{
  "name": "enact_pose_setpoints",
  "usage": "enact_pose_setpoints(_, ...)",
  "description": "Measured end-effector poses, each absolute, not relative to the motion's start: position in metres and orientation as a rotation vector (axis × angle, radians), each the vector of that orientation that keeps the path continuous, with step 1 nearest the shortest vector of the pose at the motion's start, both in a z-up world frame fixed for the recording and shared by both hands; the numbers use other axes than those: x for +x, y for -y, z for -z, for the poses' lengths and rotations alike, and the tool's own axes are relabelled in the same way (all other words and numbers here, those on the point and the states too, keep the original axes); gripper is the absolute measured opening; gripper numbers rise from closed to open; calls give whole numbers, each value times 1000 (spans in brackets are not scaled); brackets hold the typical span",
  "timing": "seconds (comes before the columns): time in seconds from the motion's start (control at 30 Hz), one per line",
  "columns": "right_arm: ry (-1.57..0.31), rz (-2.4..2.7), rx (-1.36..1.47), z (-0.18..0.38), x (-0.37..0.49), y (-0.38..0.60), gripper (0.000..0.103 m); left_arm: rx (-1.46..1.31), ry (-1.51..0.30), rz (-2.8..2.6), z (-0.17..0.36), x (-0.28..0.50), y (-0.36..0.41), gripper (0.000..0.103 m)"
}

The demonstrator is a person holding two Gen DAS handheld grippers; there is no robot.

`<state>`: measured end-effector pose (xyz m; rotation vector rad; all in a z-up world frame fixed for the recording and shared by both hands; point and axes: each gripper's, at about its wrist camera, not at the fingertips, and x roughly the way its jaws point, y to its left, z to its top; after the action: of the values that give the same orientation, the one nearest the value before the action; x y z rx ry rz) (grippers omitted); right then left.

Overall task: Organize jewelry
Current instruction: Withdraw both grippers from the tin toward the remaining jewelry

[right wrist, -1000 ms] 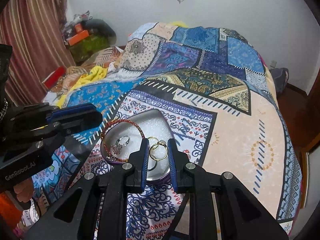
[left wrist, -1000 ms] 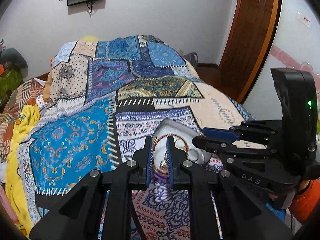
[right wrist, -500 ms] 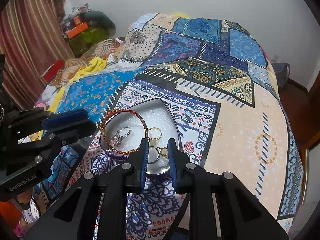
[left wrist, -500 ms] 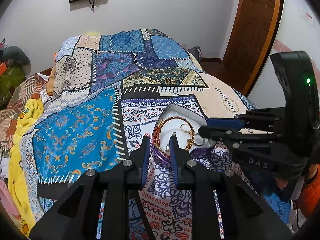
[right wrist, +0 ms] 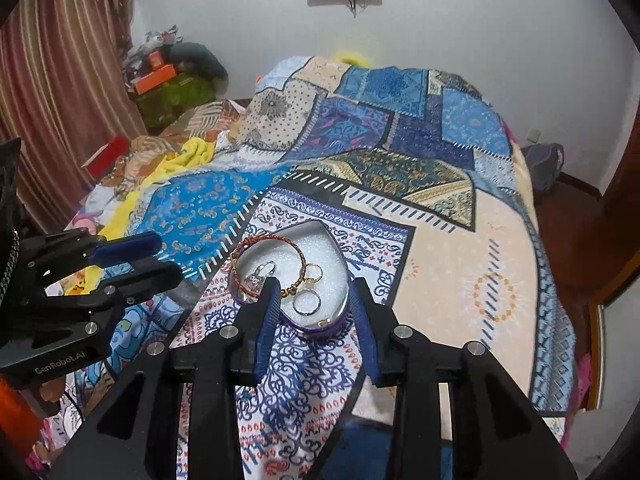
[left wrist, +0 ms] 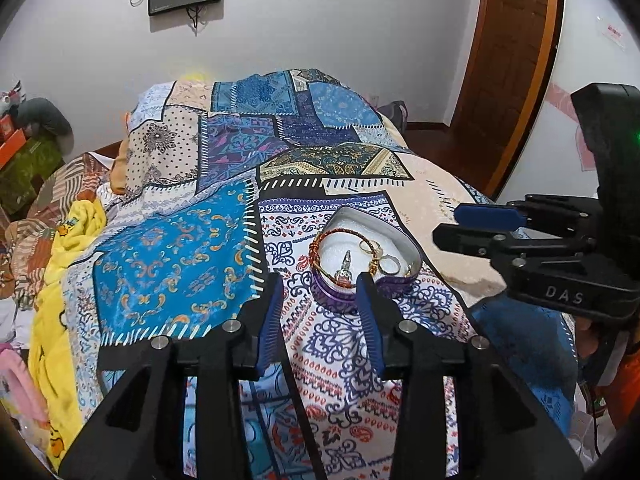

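Note:
A heart-shaped purple tin (left wrist: 394,285) (right wrist: 320,326) with a white foam lining sits on the patterned bedspread. Inside lie a red and gold bracelet (left wrist: 320,240) (right wrist: 272,238), a silver ring with a stone (left wrist: 345,266) (right wrist: 262,274), a gold ring (right wrist: 315,270) and a plain silver ring (right wrist: 306,303) (left wrist: 390,265). My left gripper (left wrist: 320,292) is open and empty, just before the tin. My right gripper (right wrist: 314,298) is open and empty, its fingers either side of the tin's near lobe. Each gripper shows in the other's view, the right (left wrist: 480,220) and the left (right wrist: 132,256).
The bed (left wrist: 180,240) is covered by a blue patchwork spread. A yellow blanket (left wrist: 76,232) lies at its left edge. A wooden door (left wrist: 516,60) stands at the right. Boxes and clutter (right wrist: 168,80) sit by striped curtains (right wrist: 52,80) at the far left.
Both grippers opened and drew back from the tin. The gold ring that the right gripper held now lies inside the tin. The left gripper let go of the tin's rim.

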<state>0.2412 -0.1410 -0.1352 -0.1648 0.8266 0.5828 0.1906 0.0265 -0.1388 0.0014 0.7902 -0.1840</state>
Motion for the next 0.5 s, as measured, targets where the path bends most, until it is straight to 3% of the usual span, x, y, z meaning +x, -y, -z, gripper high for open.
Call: enact_pose_setpoints(0.5, -857, -580, -179, 145, 209, 152, 33, 21, -849, 187, 150, 154, -20, 43)
